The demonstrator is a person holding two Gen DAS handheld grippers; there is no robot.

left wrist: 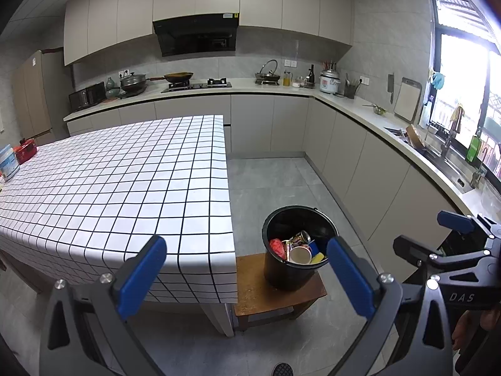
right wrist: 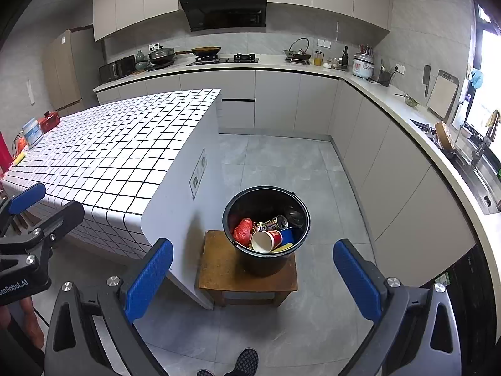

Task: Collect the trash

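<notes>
A black bucket (left wrist: 291, 269) (right wrist: 269, 266) stands on a low wooden stool (left wrist: 266, 294) (right wrist: 225, 269) beside the table's end. Inside lie a red crumpled wrapper (right wrist: 243, 230), cans (right wrist: 275, 221), a red-and-white paper cup (right wrist: 266, 240) and blue and yellow scraps. My left gripper (left wrist: 247, 279) is open and empty, held above and in front of the table corner and bucket. My right gripper (right wrist: 253, 279) is open and empty too, hovering short of the bucket. Each gripper shows at the edge of the other's view.
The table (left wrist: 125, 188) (right wrist: 109, 156) has a white checked cloth; a white tub (right wrist: 32, 131) and a red box (right wrist: 50, 121) sit at its far left end. Kitchen counters (right wrist: 407, 112) with a sink run along the back and right. A shoe (right wrist: 247, 360) is on the grey floor.
</notes>
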